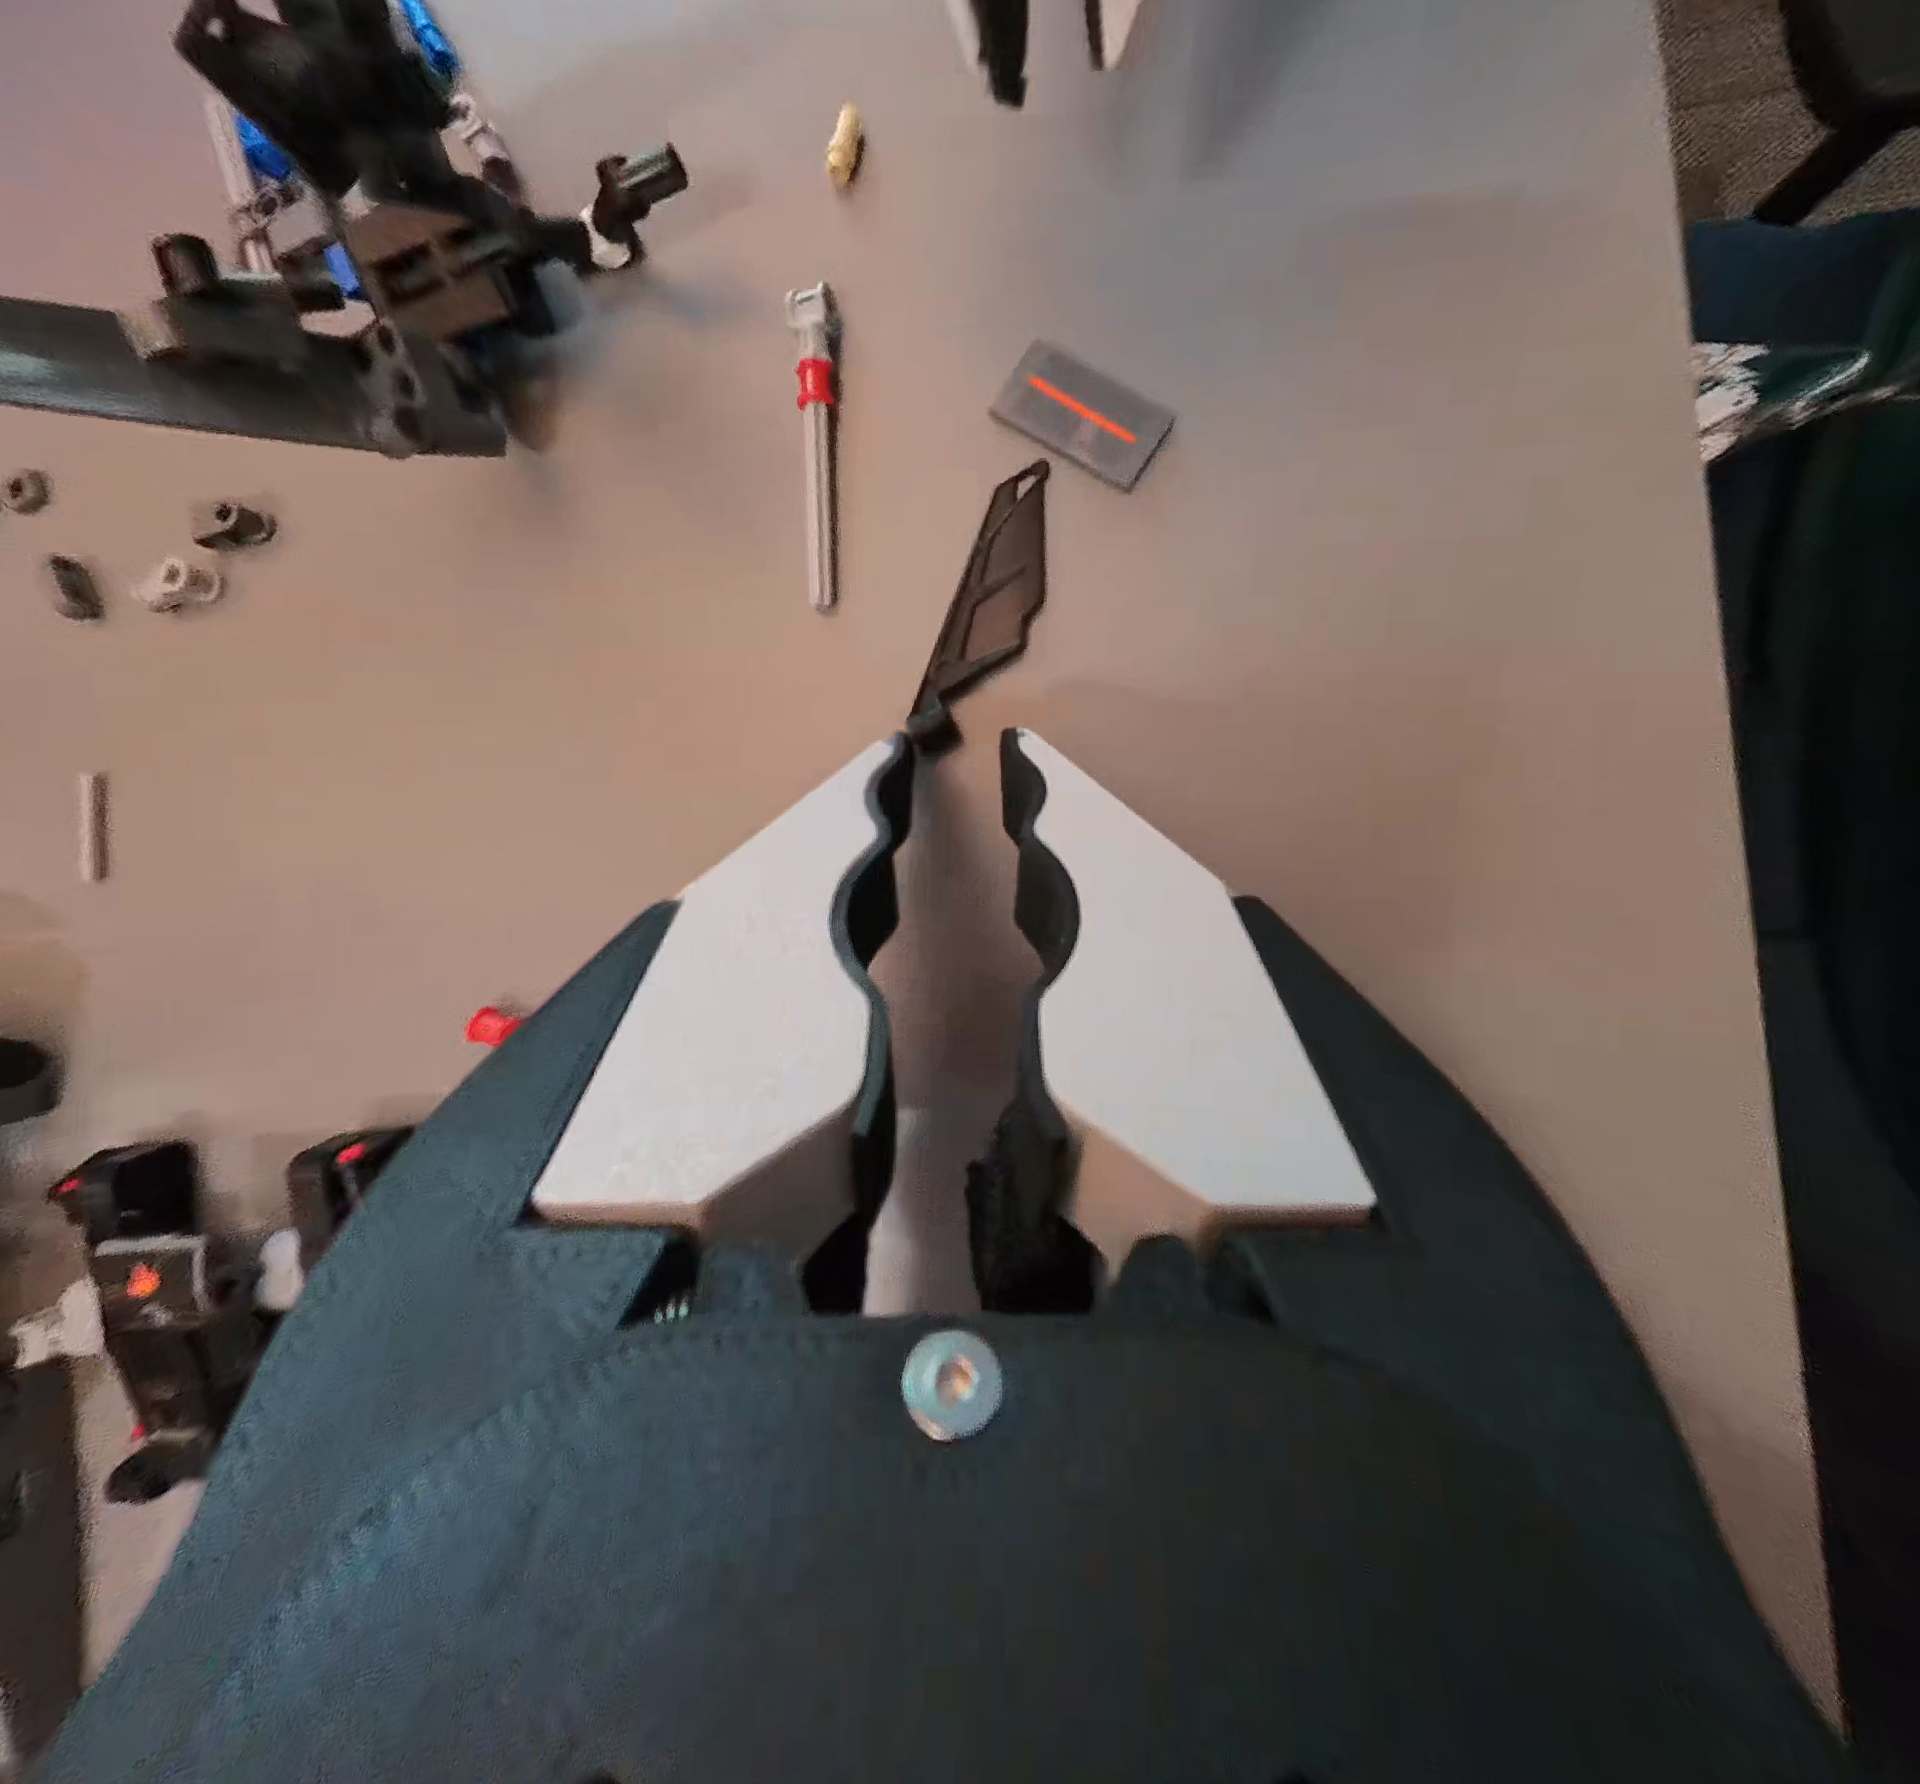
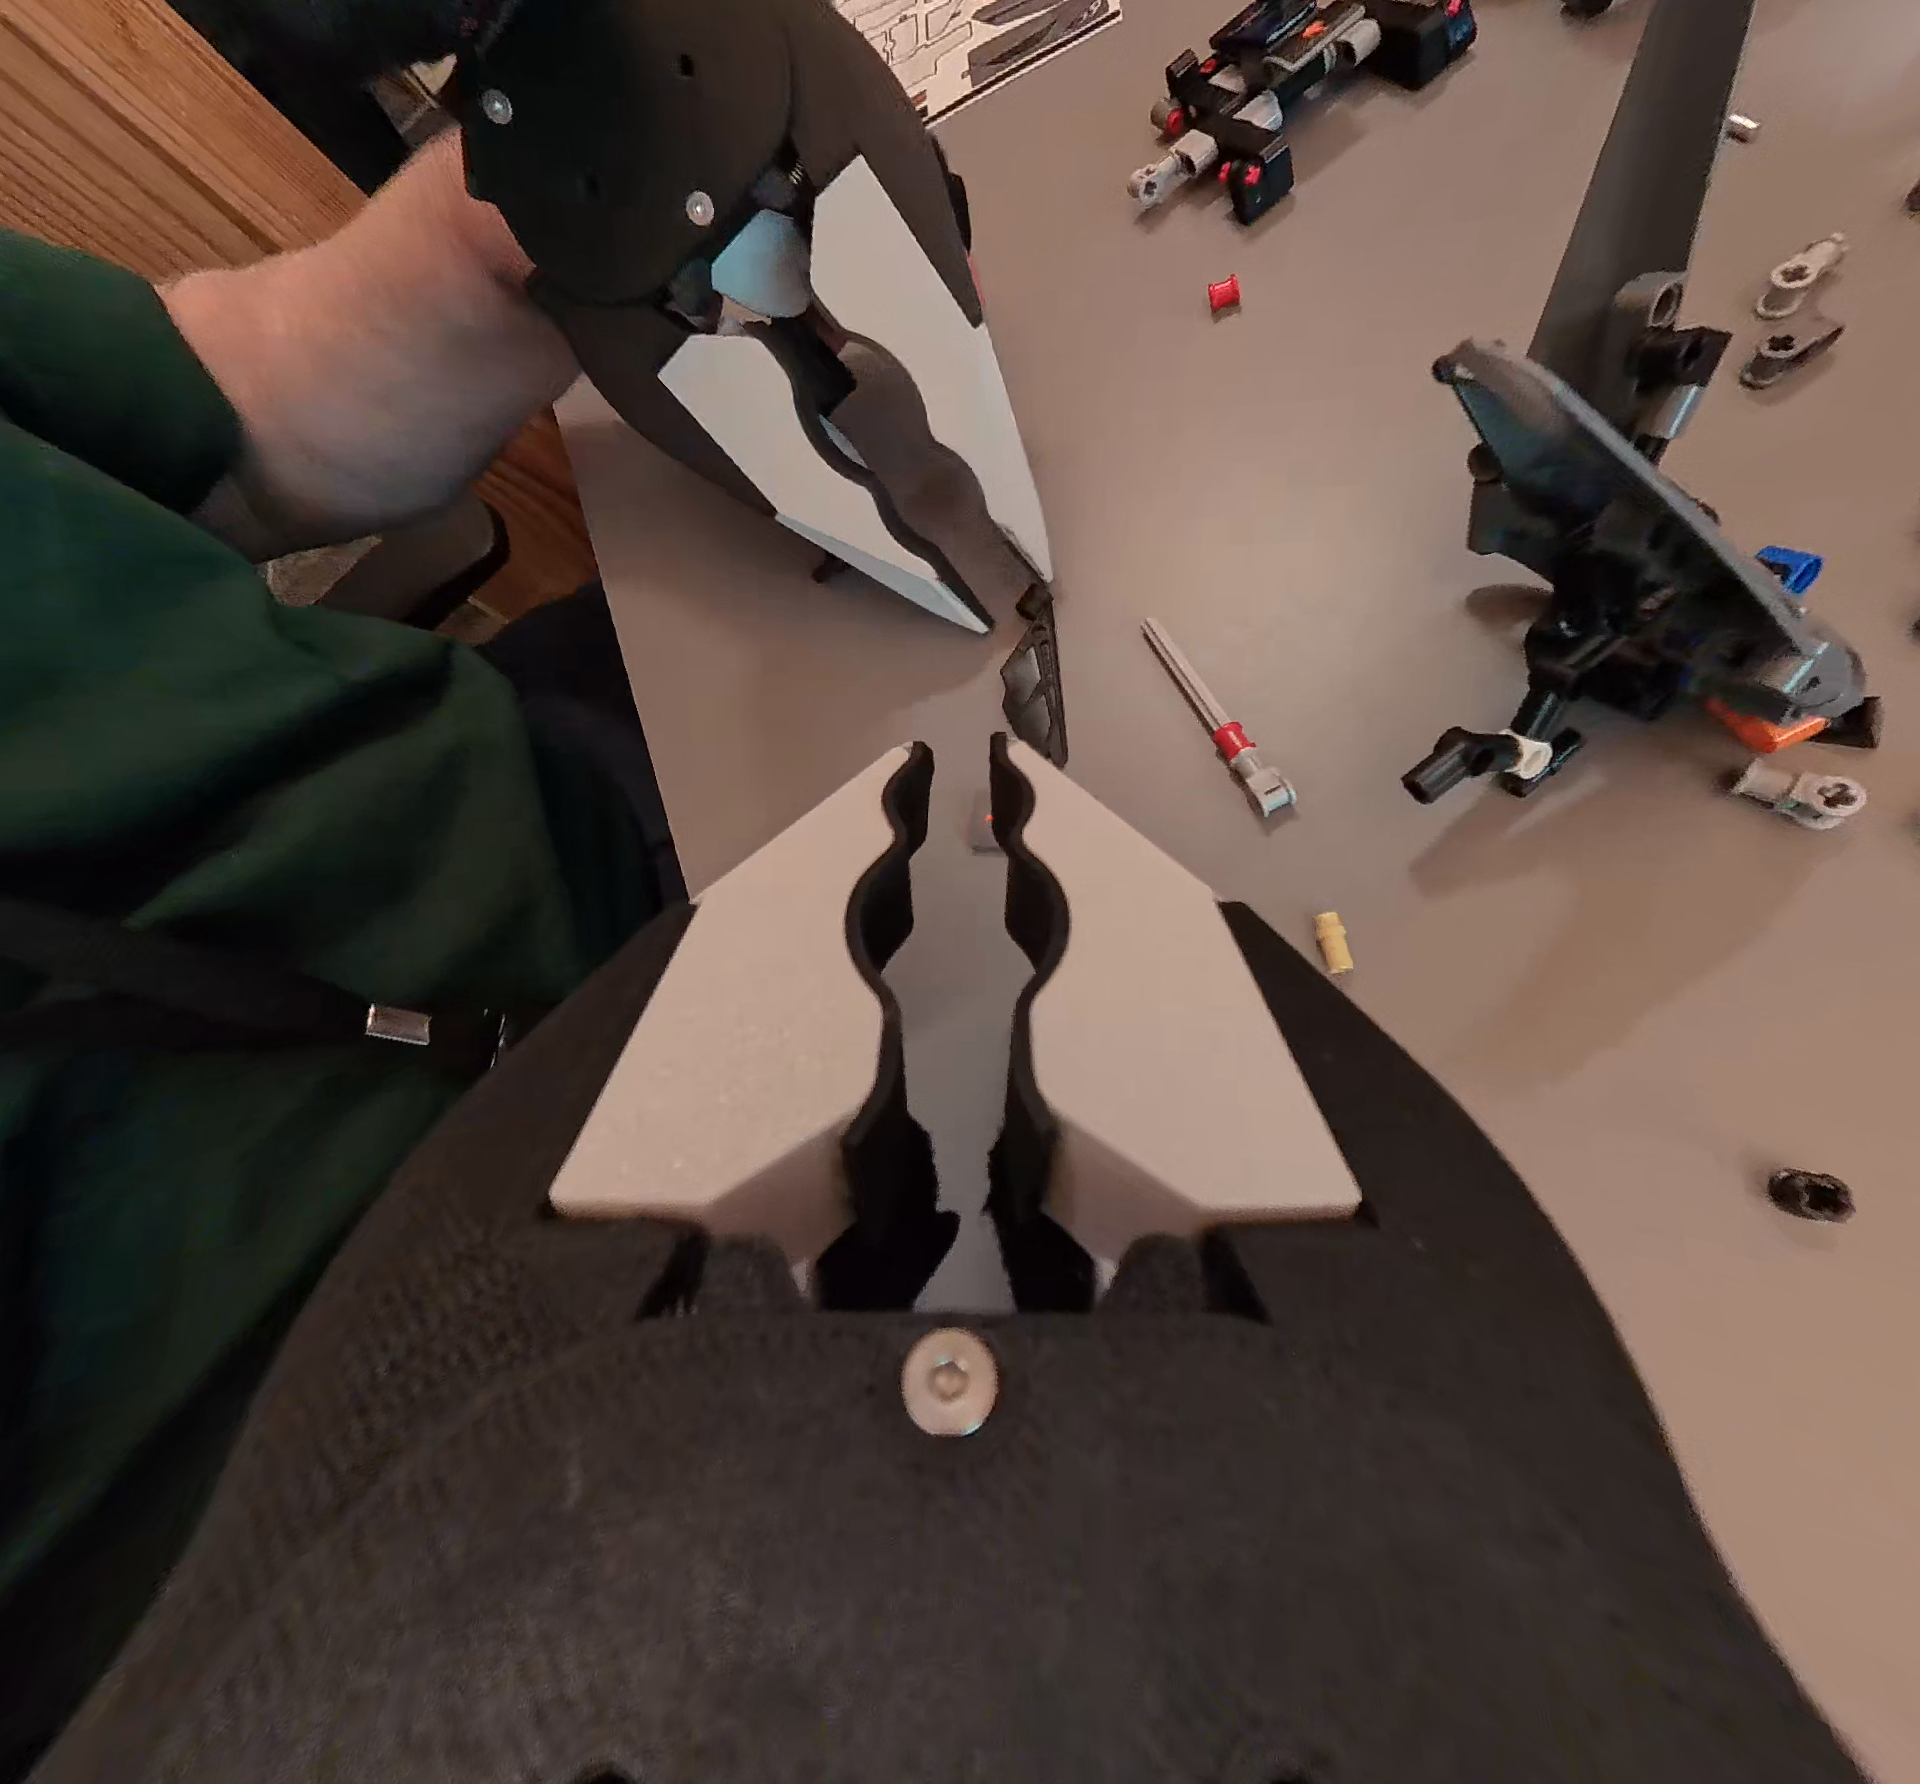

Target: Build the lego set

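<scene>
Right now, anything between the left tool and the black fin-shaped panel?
Nothing visible. The left tool is open on the grey table, and the black fin panel starts right at its left fingertip, seemingly touching it.

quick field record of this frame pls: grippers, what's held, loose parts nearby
left gripper: open, fingers at the end of the black fin, one fingertip touching it
right gripper: open, holding nothing, near the fin
fin: on the table, by the near edge
grey axle: flat, red bush on it
grey tile: flat, red stripe
tan pin: loose
main build: apart from both grippers
</scene>
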